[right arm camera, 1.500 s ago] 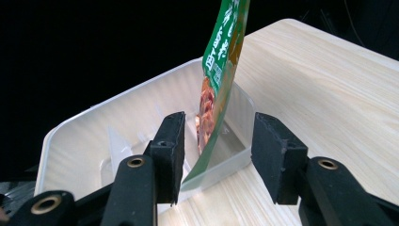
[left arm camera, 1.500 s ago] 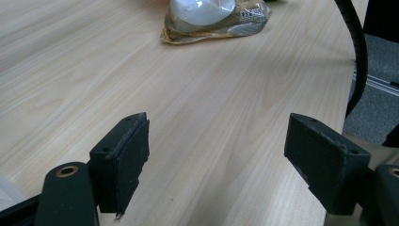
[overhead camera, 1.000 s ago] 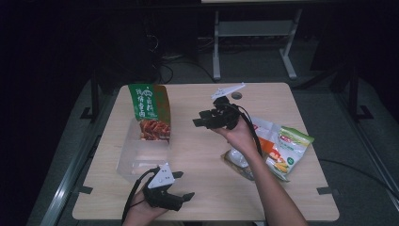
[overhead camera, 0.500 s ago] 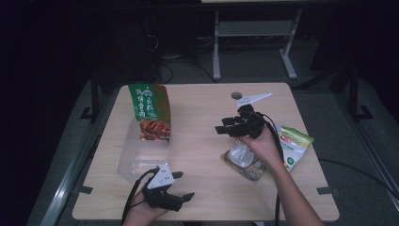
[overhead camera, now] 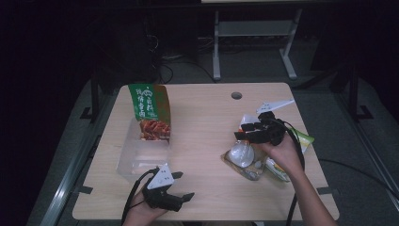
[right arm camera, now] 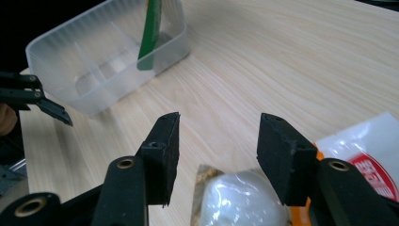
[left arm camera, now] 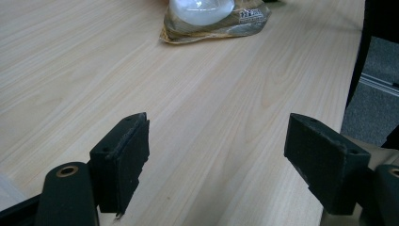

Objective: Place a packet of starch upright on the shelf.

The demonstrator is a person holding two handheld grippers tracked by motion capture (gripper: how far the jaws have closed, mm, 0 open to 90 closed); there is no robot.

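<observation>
A clear bin [overhead camera: 141, 157] with a green packet [overhead camera: 150, 113] sits left on the surface [overhead camera: 207, 122]. The left gripper [overhead camera: 181, 186] rests open, empty. The right gripper [overhead camera: 242, 132] hovers open above the clear-wrapped snack [overhead camera: 242, 157].

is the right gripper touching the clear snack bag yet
Apart. In the right gripper view the right gripper stands open above the clear snack bag, bare table between its fingers.
</observation>
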